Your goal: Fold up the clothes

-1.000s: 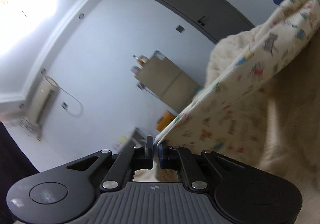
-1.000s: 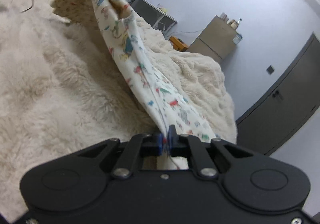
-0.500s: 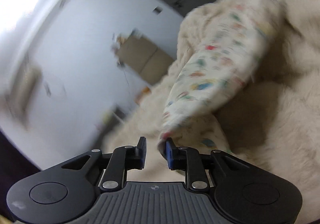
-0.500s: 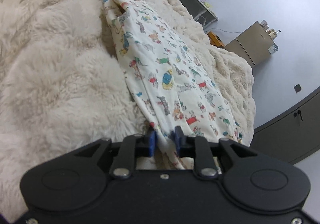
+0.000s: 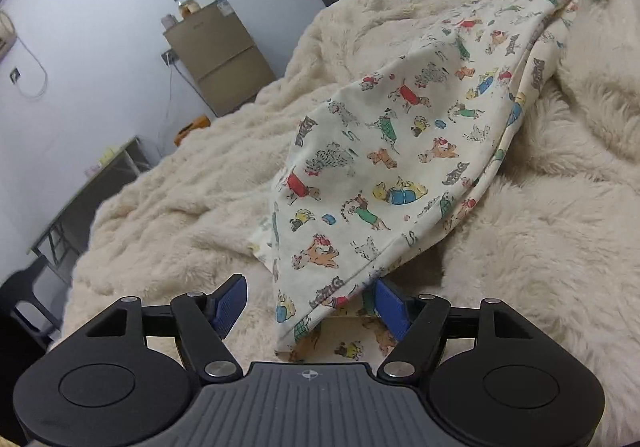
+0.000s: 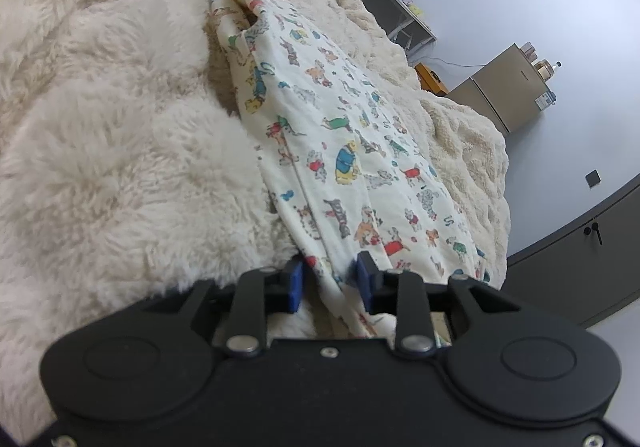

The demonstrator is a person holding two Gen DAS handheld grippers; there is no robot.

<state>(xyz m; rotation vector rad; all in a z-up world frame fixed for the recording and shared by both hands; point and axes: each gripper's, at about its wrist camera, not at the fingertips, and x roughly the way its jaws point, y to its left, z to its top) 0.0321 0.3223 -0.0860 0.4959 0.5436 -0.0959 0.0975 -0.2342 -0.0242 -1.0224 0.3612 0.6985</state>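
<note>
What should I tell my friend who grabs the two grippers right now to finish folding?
Left gripper: jaws opening, pads off the printed garment; its near corner lies loose between them.
Right gripper: jaws opening too; the garment's edge runs between the pads, not pinched.
The garment lies on the fluffy cream blanket, doubled over lengthwise, one end propped up and rumpled.
Done: one fold laid down and let go.
Left: probably smooth it, then fold it again.
</note>
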